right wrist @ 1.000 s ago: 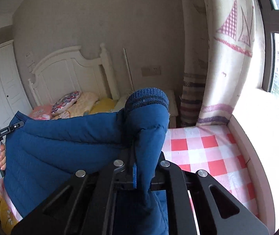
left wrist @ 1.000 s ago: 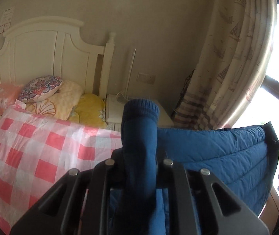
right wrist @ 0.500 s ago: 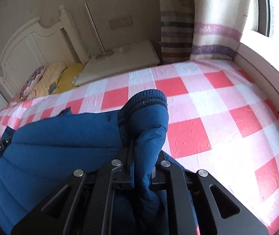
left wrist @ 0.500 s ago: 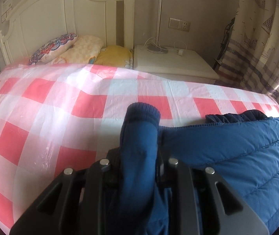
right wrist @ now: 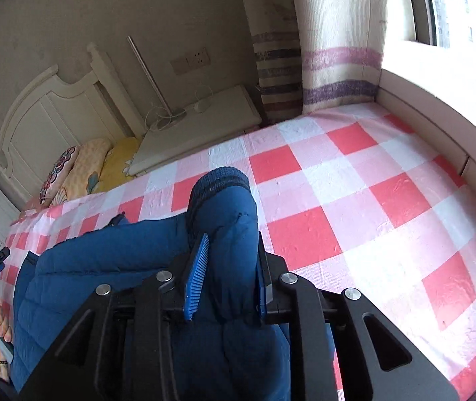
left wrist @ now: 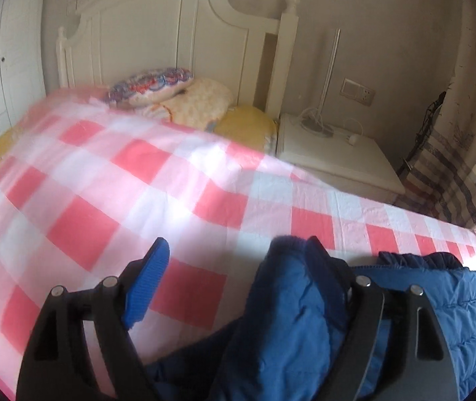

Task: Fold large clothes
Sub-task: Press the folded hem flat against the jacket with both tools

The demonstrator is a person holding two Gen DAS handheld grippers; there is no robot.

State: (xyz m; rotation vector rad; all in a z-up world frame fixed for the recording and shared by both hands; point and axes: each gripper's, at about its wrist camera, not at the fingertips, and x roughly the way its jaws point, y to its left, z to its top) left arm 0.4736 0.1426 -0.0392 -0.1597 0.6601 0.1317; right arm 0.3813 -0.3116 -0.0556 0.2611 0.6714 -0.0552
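A pink-and-white checked bedsheet [left wrist: 144, 180] spreads under and ahead of the claw. Far ahead to the left stands a white headboard [left wrist: 177, 33], with a patterned cushion [left wrist: 151, 83] and yellow pillows [left wrist: 244, 123] below it. Ahead to the right is a white nightstand [left wrist: 334, 157] carrying a slim lamp [left wrist: 329, 77]. A striped curtain [right wrist: 338, 50] hangs at far right beside the window [right wrist: 465, 3].
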